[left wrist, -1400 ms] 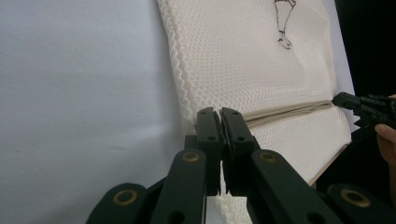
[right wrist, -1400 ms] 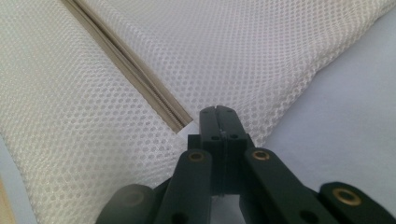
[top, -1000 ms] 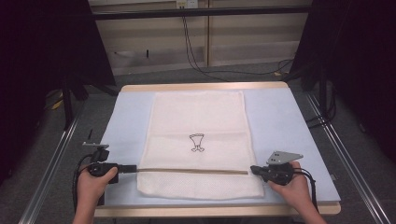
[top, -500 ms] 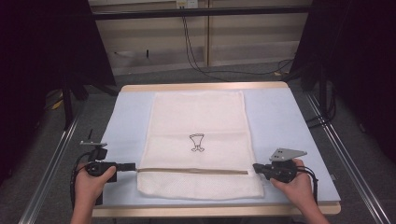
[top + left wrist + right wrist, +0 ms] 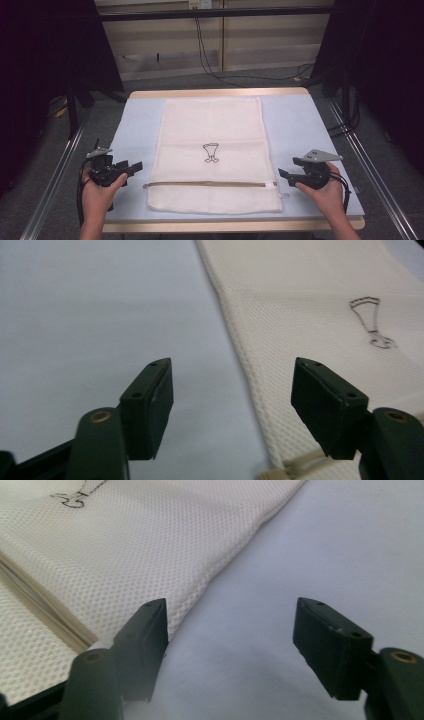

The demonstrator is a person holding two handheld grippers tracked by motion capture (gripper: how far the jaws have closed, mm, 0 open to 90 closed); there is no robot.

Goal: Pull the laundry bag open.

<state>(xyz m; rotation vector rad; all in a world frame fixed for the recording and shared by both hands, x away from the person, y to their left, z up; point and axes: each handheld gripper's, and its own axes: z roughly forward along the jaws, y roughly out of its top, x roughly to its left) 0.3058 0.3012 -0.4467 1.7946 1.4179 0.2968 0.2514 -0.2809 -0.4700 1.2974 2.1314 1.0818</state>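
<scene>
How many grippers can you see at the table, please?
2. The left gripper sits just off the left edge of the cream mesh bag, and the right gripper just off its right edge, both open and apart from it.

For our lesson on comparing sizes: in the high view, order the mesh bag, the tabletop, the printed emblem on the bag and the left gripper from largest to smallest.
1. tabletop
2. mesh bag
3. left gripper
4. printed emblem, clearly the smallest as it looks here

Both the left gripper (image 5: 136,165) and the right gripper (image 5: 283,173), earlier closed on the side edges of the mesh laundry bag (image 5: 212,125), have just been opening and now stand off it, empty.
</scene>
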